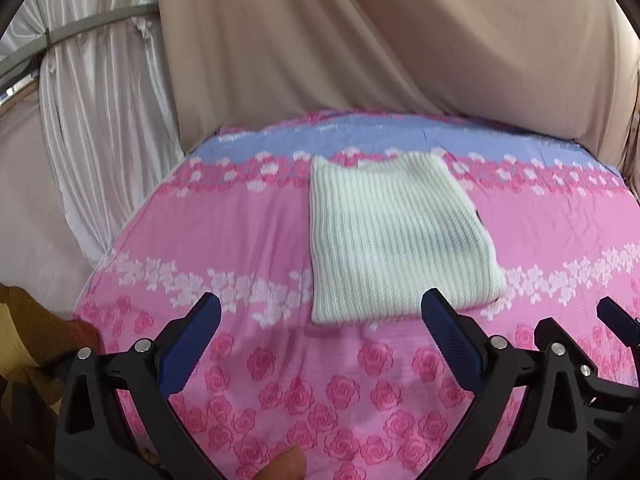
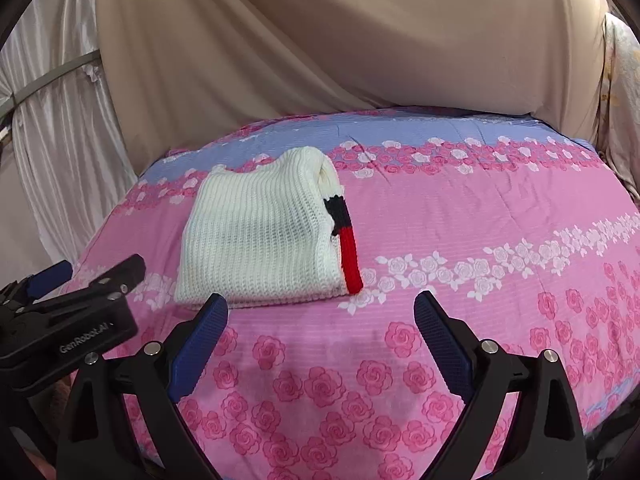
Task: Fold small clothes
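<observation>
on the bed's pink floral sheet sits the folded white sweater, near both tongs, left tongs and right tongs spread wide, empty. loose red cuff might catch and unfold it.

Both fisheye cameras sat low over the near part of the pink rose-print bedsheet, each looking forward between its own spread blue-padded fingers toward the beige curtain behind the bed.

The left wrist view faced the folded white knit garment almost head on, near, with that garment just beyond its fingertips.

The right wrist view stood to the right of that, so the garment lay left of its centre.

Both views shared the garment, the sheet and the curtain. Each caught the other gripper at its edge: the right gripper in the left view, the left gripper in the right view.
</observation>
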Demonstrator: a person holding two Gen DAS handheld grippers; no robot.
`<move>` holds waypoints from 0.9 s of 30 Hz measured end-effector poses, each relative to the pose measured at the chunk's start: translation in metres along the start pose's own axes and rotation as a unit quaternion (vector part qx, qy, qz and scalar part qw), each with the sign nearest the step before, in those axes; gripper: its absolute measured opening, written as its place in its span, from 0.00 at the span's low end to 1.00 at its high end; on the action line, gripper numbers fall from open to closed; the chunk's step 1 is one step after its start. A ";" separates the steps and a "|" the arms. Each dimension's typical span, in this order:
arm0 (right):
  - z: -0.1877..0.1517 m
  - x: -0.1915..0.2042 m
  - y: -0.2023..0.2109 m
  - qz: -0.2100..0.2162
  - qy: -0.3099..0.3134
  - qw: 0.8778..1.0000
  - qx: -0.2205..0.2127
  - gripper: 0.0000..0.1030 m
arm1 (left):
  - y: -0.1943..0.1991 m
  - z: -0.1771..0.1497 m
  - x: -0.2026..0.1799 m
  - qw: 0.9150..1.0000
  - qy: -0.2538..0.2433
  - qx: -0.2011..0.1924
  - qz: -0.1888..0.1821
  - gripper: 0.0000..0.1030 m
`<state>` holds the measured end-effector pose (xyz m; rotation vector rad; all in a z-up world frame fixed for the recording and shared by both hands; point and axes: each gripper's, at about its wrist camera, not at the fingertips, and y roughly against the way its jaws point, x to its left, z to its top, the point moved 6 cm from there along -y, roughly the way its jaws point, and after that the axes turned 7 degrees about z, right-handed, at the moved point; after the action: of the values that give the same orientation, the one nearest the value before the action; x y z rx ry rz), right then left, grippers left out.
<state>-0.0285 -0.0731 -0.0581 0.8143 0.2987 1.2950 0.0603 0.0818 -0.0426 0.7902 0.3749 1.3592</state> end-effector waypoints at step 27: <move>-0.021 0.014 -0.006 -0.021 0.013 0.999 0.024 0.89 | -0.017 -0.025 0.003 0.999 0.004 0.027 -0.018 0.95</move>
<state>-0.0335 -0.0526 -0.0735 0.8280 0.3682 1.2643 0.0565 0.0914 -0.0708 0.8195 0.4316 1.3232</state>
